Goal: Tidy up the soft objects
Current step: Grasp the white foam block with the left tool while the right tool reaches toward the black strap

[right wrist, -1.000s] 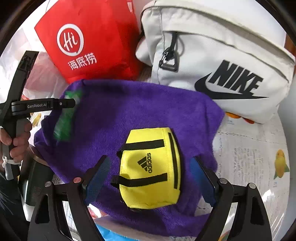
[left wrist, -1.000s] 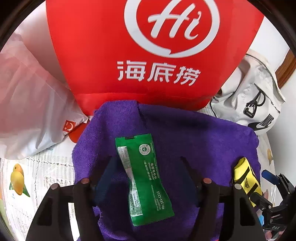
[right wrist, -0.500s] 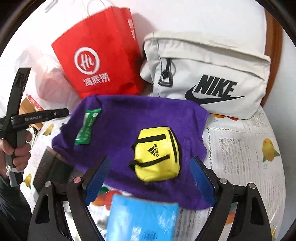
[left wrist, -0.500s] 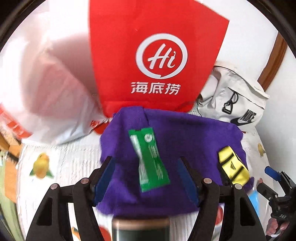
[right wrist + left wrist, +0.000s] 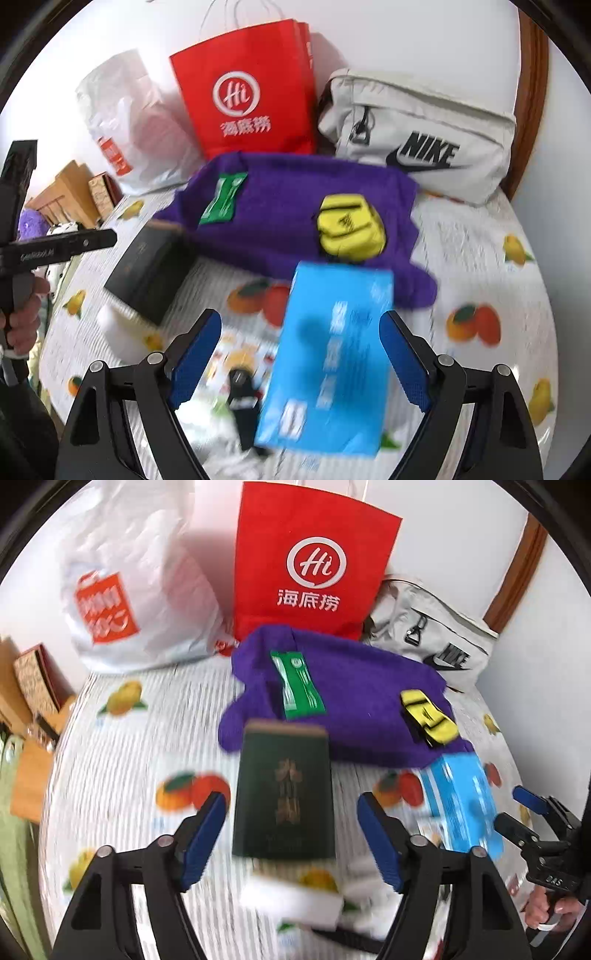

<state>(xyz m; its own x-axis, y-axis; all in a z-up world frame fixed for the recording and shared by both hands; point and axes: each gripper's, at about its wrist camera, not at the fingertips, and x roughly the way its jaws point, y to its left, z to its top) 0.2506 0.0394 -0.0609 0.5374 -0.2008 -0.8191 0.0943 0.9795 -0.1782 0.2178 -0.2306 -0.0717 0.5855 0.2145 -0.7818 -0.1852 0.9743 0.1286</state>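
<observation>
**Operator:** Both cameras now sit farther back from the purple towel (image 5: pixel 354 698) than a second ago; the green packet (image 5: pixel 297 686) and yellow pouch (image 5: pixel 428 716) on it look smaller and have slid toward mid-frame. My left gripper (image 5: pixel 291 830) has just been widening its jaws, and nothing is pinched between them.

**Observer:** What lies under the left one?

**Operator:** Lower centre of the left view, a dark green box (image 5: pixel 284 794) shows between the blue pads (image 5: pixel 201 834), its far end overlapping the towel's near edge. Whether the pads touch it I can't tell, but there's a visible gap each side.

**Observer:** And the right?

**Operator:** My right gripper (image 5: pixel 299 362) is spread wide too, gripping nothing. A blue box (image 5: pixel 332 354) fills the space between its fingers in the lower centre, blurred, covering the towel's near edge just below the pouch.

**Observer:** Surroundings?

**Operator:** Along the top: a white plastic bag (image 5: pixel 129 122) upper left, a red paper bag (image 5: pixel 247 92) centre, a grey Nike bag (image 5: pixel 424 136) upper right, all behind the towel on the fruit-print cloth (image 5: pixel 480 258). A small black item (image 5: pixel 242 398) lies beside the blue box.
</observation>
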